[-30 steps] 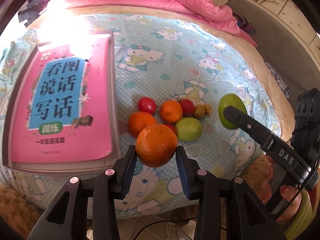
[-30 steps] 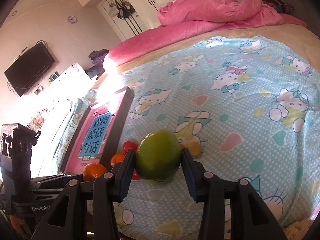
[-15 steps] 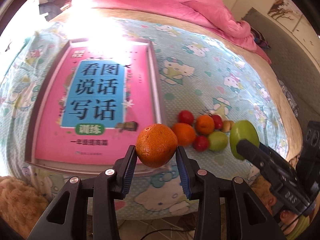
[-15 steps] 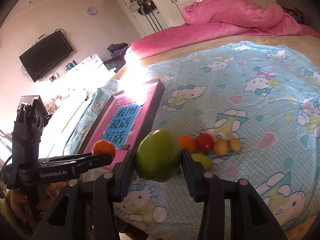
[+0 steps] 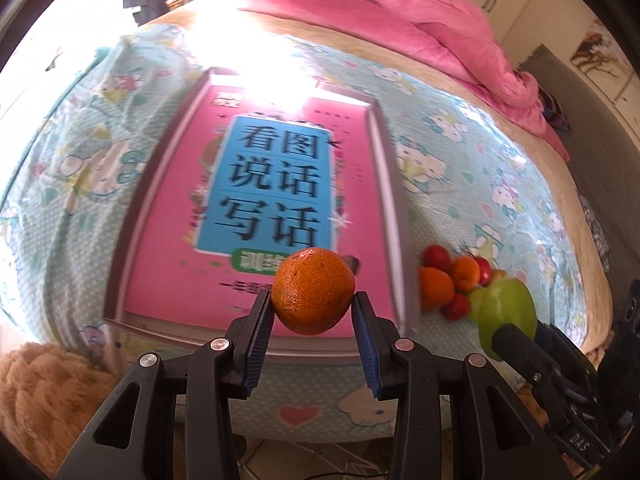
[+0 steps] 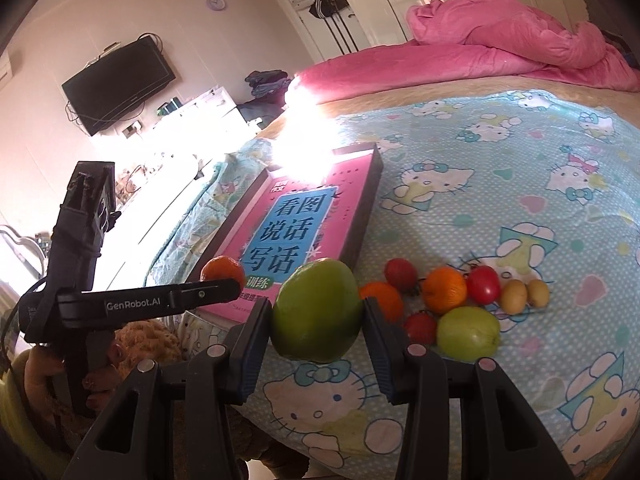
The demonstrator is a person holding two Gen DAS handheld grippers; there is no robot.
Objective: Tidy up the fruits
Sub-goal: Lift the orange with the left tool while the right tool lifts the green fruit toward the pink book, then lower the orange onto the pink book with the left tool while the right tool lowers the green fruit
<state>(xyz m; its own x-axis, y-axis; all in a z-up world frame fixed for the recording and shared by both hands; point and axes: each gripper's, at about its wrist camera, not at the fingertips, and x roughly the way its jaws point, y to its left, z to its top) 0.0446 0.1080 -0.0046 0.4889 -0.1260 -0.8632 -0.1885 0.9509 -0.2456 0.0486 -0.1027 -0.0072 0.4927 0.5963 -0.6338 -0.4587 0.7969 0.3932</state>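
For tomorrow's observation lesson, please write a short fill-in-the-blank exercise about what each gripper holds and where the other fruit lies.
1. The left gripper is shut on an ____ tangerine.
2. The right gripper is shut on a ____ apple.
3. The loose fruit pile lies on the ____, beside the tray.
4. The tray holds a ____ book.

Missing words: orange; green; bedsheet; pink
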